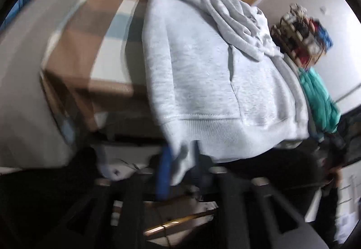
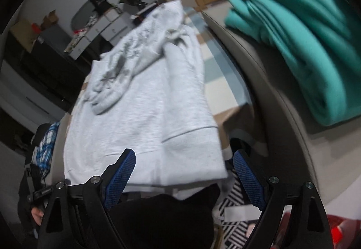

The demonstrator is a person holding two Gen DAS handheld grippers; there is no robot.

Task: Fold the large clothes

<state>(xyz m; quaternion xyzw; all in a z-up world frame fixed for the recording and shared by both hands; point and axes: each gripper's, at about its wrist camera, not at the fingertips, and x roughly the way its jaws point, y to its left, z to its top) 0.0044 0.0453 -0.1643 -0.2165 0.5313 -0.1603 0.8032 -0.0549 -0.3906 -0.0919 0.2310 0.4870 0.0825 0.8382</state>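
One grey hoodie (image 2: 144, 100) lies folded on my striped cloth (image 1: 108, 30), teal garment (image 2: 300, 46) beside. Left gripper (image 1: 180, 158) half-open around its hem; right gripper (image 2: 183, 170) wide, empty

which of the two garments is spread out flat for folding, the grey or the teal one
The light grey hoodie, laid flat on the striped surface with a sleeve folded across it. The teal garment sits bunched in a heap to the side.
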